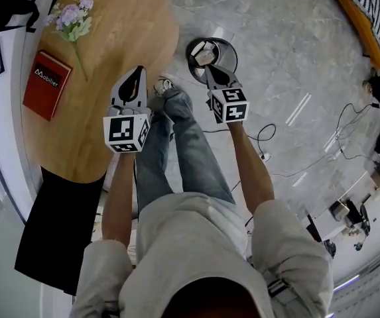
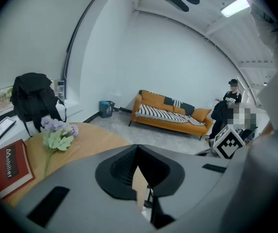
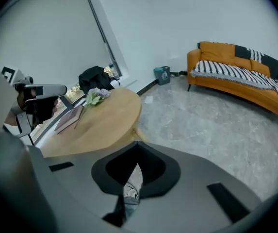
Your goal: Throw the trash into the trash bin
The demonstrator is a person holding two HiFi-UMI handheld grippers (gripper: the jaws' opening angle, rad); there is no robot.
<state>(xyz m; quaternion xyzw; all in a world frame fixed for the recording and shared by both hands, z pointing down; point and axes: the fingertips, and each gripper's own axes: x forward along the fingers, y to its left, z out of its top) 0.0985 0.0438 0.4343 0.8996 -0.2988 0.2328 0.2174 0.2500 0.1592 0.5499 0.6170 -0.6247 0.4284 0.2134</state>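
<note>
Near table (image 1: 120, 38), book (image 1: 47, 83) and trash bin (image 1: 233, 50), left tongs (image 1: 134, 73) and right tongs (image 1: 211, 69) are closed, empty.

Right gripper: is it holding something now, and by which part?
Nothing is held. The right gripper has its jaws together and empty, near the trash bin, where crumpled trash lies.

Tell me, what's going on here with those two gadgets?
A person holds a gripper in each hand and is clearing trash into a bin. The right gripper hangs at the edge of the round trash bin on the floor, jaws shut and empty. Crumpled trash lies in the bin. The left gripper, also shut with nothing in it, is at the edge of the wooden table, where a red book and purple flowers lie.
</note>
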